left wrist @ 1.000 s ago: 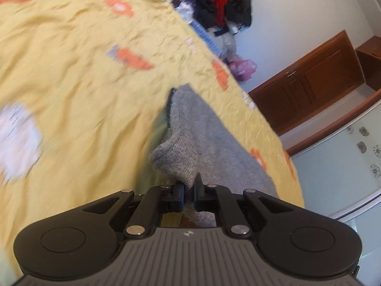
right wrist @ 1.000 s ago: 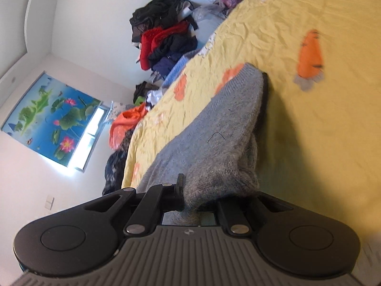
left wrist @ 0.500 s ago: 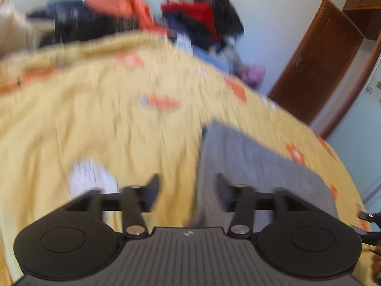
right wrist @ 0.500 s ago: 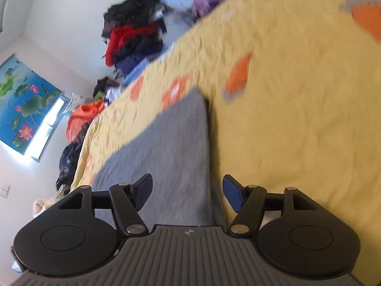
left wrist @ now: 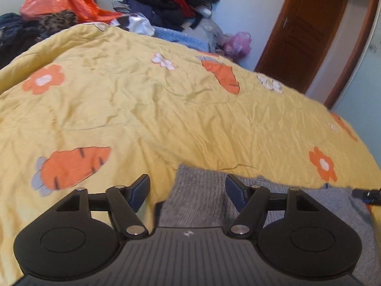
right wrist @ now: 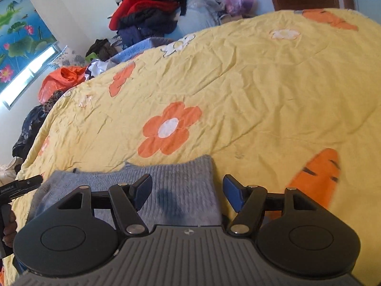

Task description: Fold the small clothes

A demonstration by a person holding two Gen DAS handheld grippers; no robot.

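Since release, my left gripper point(left wrist: 188, 188) and right gripper point(right wrist: 187, 188) have just opened; grey garment point(right wrist: 181, 181) lies flat at the bed point(right wrist: 262, 90) edge, jaws apart, unclamped.

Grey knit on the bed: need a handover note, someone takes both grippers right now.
Left gripper: open, nothing held; its jaws have just been closing slightly.
Right gripper: open, nothing held, having just opened.
Grey knit garment: lying flat on the yellow bedspread, just below both grippers, released from both.
Done: it appears one fold is laid down; edges look roughly aligned.
Left: check the shape, probably fold again, then set it aside. Clothes heap at the far side is untouched.
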